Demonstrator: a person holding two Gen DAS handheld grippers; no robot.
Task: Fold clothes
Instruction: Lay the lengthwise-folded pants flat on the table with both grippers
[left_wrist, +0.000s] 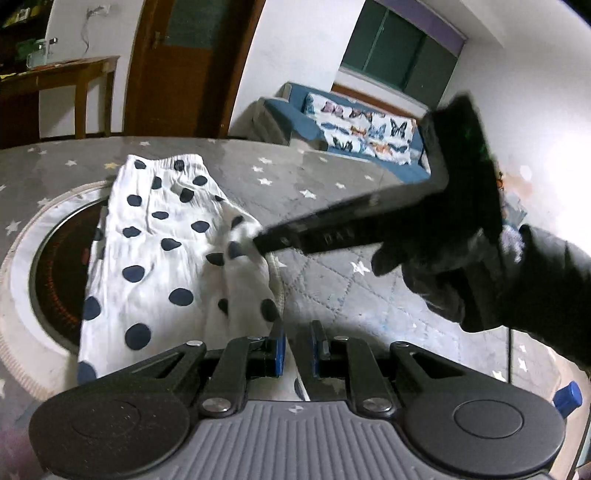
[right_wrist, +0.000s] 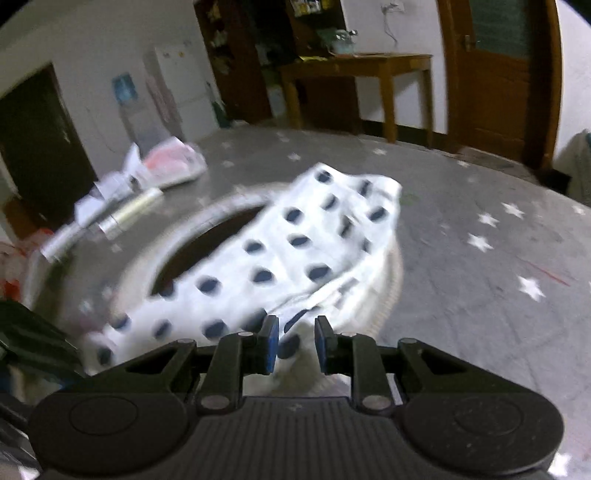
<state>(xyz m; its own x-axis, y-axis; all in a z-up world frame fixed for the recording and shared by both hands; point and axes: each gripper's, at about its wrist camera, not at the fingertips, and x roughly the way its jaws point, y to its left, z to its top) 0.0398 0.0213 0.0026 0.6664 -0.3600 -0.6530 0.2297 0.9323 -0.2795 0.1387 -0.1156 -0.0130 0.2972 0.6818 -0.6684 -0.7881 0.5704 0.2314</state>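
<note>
White shorts with dark blue dots (left_wrist: 162, 251) lie on the grey star-patterned table, over a round hole with a white rim (left_wrist: 22, 251). They also show, blurred, in the right wrist view (right_wrist: 280, 254). My left gripper (left_wrist: 297, 347) is at the shorts' near edge, its jaws nearly closed with white fabric between the blue pads. My right gripper (left_wrist: 258, 242) reaches in from the right and touches the shorts' right edge; in its own view (right_wrist: 295, 343) the jaws stand a little apart with fabric between them.
The round hole's white rim (right_wrist: 207, 218) lies under the shorts. A plastic bag (right_wrist: 173, 162) and a metal cylinder (right_wrist: 129, 214) lie at the table's far left. A blue sofa (left_wrist: 354, 129), wooden side table (right_wrist: 362, 70) and door stand beyond.
</note>
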